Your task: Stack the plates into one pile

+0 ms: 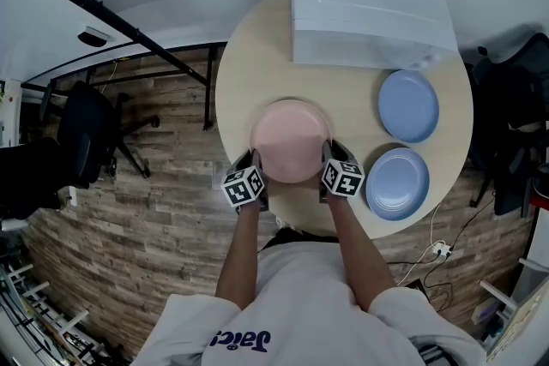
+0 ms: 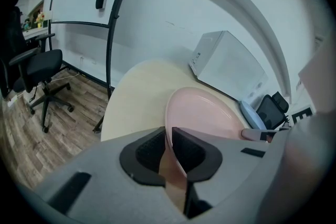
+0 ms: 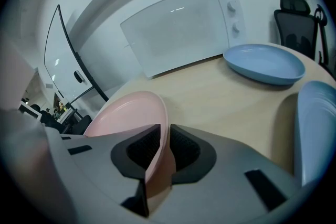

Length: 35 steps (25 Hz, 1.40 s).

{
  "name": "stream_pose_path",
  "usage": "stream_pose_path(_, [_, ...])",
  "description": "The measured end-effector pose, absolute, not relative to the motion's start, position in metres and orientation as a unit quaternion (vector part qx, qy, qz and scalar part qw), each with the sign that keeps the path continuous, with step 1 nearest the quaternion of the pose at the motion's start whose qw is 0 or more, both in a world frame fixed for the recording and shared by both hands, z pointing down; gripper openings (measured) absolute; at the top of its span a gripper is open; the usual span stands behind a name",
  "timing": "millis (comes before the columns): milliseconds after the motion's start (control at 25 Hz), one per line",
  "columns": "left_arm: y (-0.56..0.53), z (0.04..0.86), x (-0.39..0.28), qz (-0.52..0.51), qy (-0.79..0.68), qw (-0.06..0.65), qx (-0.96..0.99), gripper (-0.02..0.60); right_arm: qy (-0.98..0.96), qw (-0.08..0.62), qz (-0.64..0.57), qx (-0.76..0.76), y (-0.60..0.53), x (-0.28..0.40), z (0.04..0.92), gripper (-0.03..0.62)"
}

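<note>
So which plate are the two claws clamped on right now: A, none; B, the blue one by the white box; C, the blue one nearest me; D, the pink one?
D: the left claw and right claw each pinch the rim of the pink plate; the far blue plate and near blue plate lie free.

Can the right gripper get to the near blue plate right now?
Probably not yet: the right gripper is shut on the pink plate's rim, with the left gripper on the opposite rim. The near blue plate lies just to its right, bare table between, so once freed the way looks open.
</note>
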<state>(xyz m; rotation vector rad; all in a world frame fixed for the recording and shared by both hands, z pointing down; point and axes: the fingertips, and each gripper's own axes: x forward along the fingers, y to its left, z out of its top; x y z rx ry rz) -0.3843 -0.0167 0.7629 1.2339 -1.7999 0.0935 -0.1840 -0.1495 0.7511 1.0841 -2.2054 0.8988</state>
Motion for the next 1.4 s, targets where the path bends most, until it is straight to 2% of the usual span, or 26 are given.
stream_pose_path(280, [-0.014,0.76,-0.38,0.028,-0.734,0.471,0.488,0.04,-0.807,0.252,0.343,0.409,-0.15,-0.177,0.749,0.032])
stream_pose_path(1400, [0.022,0.696,-0.345,0.012,-0.729,0.44,0.524,0.04,-0.818,0.194,0.311,0.443,-0.105,-0.135,0.68,0.031])
